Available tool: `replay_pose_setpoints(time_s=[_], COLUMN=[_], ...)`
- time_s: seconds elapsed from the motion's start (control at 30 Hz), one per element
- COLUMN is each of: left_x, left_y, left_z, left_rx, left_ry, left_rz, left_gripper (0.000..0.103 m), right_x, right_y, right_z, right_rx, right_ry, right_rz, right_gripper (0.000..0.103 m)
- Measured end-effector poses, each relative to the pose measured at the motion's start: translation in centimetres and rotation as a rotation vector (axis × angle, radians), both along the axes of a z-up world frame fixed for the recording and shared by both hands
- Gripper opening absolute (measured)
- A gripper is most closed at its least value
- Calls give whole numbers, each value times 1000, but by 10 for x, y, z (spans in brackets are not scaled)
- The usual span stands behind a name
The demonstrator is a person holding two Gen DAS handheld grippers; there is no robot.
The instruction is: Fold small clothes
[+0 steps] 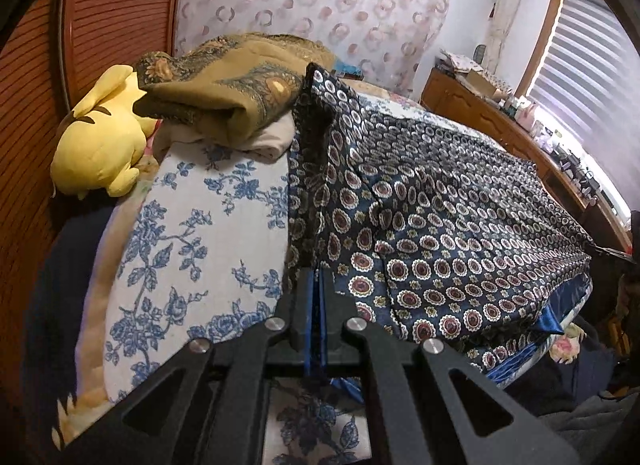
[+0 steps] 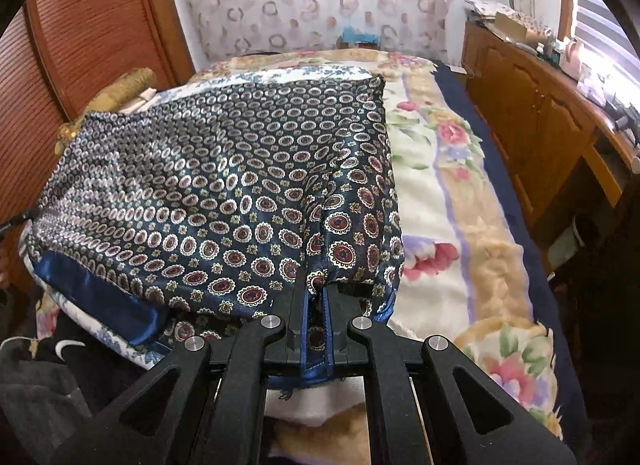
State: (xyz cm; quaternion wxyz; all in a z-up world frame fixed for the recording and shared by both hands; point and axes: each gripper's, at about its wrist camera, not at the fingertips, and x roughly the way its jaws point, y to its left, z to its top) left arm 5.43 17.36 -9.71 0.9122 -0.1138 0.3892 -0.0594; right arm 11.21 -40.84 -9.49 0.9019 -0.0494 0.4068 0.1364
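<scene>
A dark blue satin garment [image 1: 432,217] with rows of round medallions and a plain blue hem lies spread across the bed. My left gripper [image 1: 316,277] is shut on its near left edge, with cloth pinched between the black fingers. Seen from the right wrist, the same garment [image 2: 208,185] stretches away to the left. My right gripper [image 2: 316,285] is shut on its near right corner, and the blue hem runs back between the jaws. The stretch of cloth between the two grips sags a little onto the bed.
A blue-flowered white quilt [image 1: 188,233] and a floral fleece blanket [image 2: 452,225] cover the bed. A yellow plush toy [image 1: 104,137] and a folded brown patterned blanket [image 1: 224,89] lie at the far left. A wooden cabinet [image 2: 532,105] runs along the right, a slatted wooden door [image 2: 88,25] on the left.
</scene>
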Motion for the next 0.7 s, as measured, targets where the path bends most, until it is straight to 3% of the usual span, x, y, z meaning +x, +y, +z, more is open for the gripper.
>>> replay_pose_setpoints(time_s=[0.2,0.3,0.37,0.5,0.57,0.7], left_x=[-3,-6,-8,-9,-9,-2], left_y=[-1,-6,-8,-17,-20,-27], left_z=[5,13,17,25,28,19], left_rx=[19,36,45,94,101,132], left_ry=[-7,-24,-37,-62,-72,-35], left_rz=[-8,-19,-33,-37,-41,-55], left_gripper=[4,17,36,44,55,57], right_x=[-7,-16,-23,-31,-32,-26], right_y=[5,6,9,20,29,55], right_z=[7,19,28,42,46,43], right_rx=[-18,-35,-54,-54,-54,-27], right_ry=[-29,-67,-99,-150,-168,-168], right_rz=[1,4,8,35,59,123], right_gripper=[9,10,14,24,35,41])
